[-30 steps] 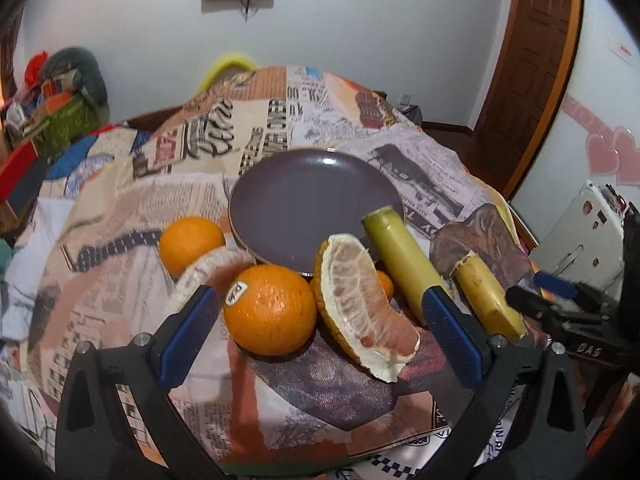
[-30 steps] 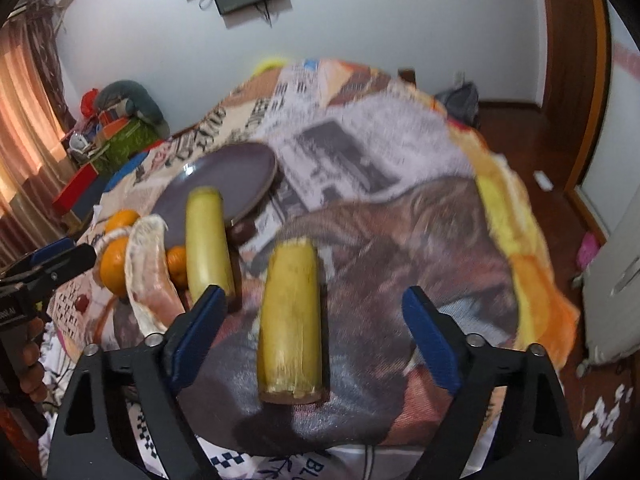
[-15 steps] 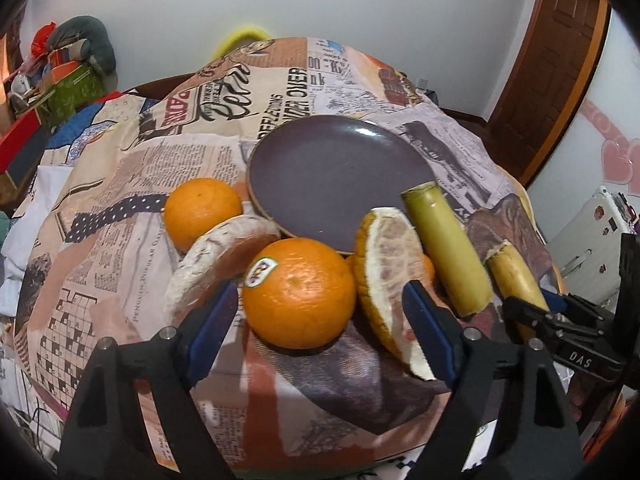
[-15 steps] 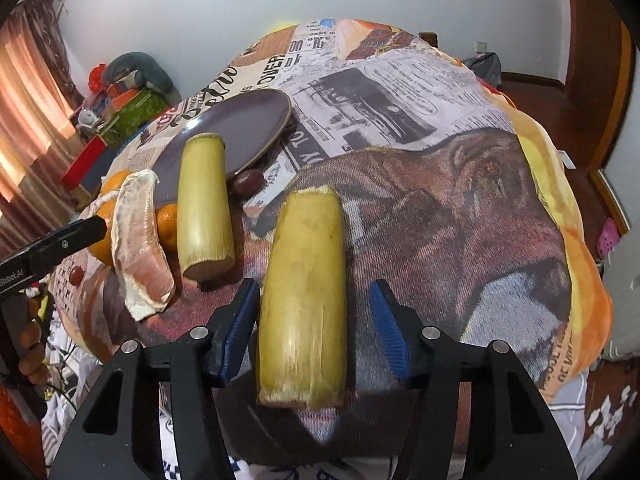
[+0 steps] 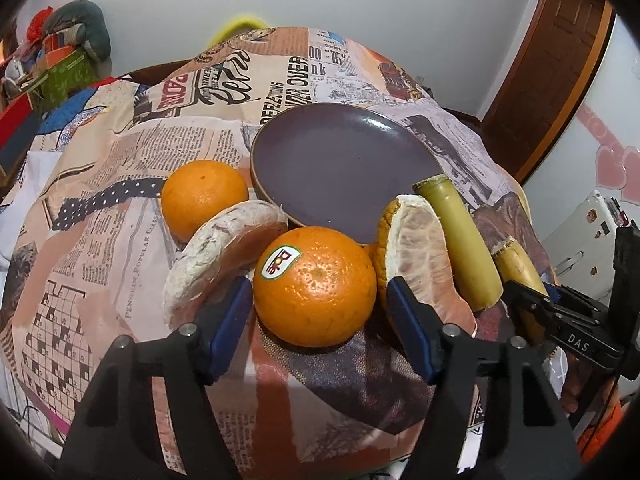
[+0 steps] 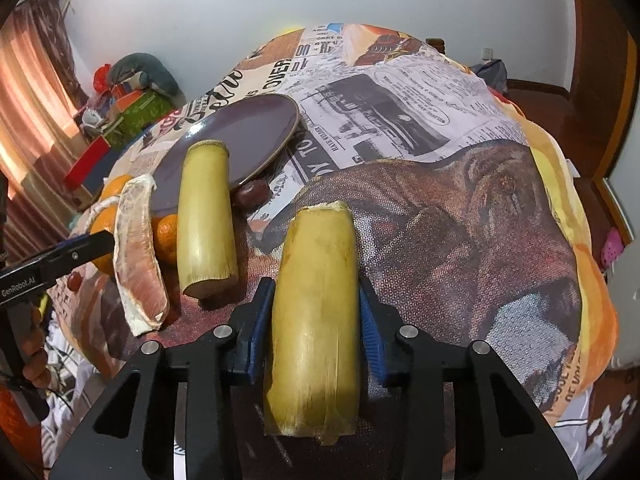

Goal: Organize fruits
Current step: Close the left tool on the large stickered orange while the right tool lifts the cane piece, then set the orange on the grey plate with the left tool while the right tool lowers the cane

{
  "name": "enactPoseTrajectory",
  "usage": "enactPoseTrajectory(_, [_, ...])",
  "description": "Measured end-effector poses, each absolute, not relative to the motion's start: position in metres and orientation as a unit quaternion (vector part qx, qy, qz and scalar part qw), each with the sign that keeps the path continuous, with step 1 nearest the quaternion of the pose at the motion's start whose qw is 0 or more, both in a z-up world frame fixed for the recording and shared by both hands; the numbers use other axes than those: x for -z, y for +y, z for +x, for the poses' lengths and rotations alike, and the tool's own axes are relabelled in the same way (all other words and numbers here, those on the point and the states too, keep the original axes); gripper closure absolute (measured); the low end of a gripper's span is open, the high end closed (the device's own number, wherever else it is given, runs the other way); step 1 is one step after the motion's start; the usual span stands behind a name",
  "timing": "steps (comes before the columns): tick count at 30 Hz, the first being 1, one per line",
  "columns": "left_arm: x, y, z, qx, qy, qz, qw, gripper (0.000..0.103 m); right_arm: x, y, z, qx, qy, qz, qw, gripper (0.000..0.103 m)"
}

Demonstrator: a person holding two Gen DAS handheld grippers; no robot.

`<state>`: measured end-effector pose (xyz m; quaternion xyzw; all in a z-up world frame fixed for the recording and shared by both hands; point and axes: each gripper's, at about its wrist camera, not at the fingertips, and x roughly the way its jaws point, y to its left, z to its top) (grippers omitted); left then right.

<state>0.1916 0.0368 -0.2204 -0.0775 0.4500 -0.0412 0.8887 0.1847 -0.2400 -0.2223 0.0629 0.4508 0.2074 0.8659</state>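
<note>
In the left wrist view an orange with a sticker (image 5: 316, 286) sits between the jaws of my left gripper (image 5: 318, 312), whose blue pads touch its sides. Two pomelo wedges (image 5: 224, 252) (image 5: 420, 264) flank it, and a second orange (image 5: 204, 198) lies behind. A purple plate (image 5: 344, 164) is beyond, bare. My right gripper (image 6: 316, 312) is shut on a yellow-green cane piece (image 6: 316, 312). A second cane piece (image 6: 206, 216) lies to its left against the plate (image 6: 248, 136).
A small dark fruit (image 6: 252, 194) lies beside the plate, and a small orange (image 6: 166, 238) sits between wedge and cane. The table carries a newspaper-print cloth (image 5: 120, 208). Boxes and clutter (image 5: 52, 76) stand far left; a door (image 5: 560, 64) is right.
Both grippers moved forward and closed: the left around the sticker orange, the right onto the nearer cane piece.
</note>
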Motion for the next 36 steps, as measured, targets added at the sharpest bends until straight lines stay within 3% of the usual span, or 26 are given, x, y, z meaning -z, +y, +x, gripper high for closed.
enactPoseTrajectory(3, [0.219,0.037,0.189,0.036,0.453,-0.070,0.888,0.042,0.222,-0.239,0.184,-0.207,0.449,0.062,0.867,0.066])
enactPoseTrajectory(7, [0.218,0.039,0.187,0.039,0.457,-0.072,0.885,0.043,0.222,-0.238,0.184,-0.208,0.450,0.064,0.866,0.066])
enactPoseTrajectory(15, [0.229,0.034,0.204,0.032,0.470,-0.071,0.879,0.035,0.222,-0.237,0.184,-0.208,0.450,0.063,0.866,0.066])
enactPoseTrajectory(28, [0.230,0.038,0.211,0.033,0.465,-0.085,0.880,0.035,0.207,-0.237,0.183,-0.211,0.435,0.058,0.873,0.067])
enactPoseTrajectory(36, [0.199,0.041,0.199,0.039,0.427,-0.087,0.899,0.035,0.173,-0.229,0.188,-0.219,0.391,0.047,0.893,0.067])
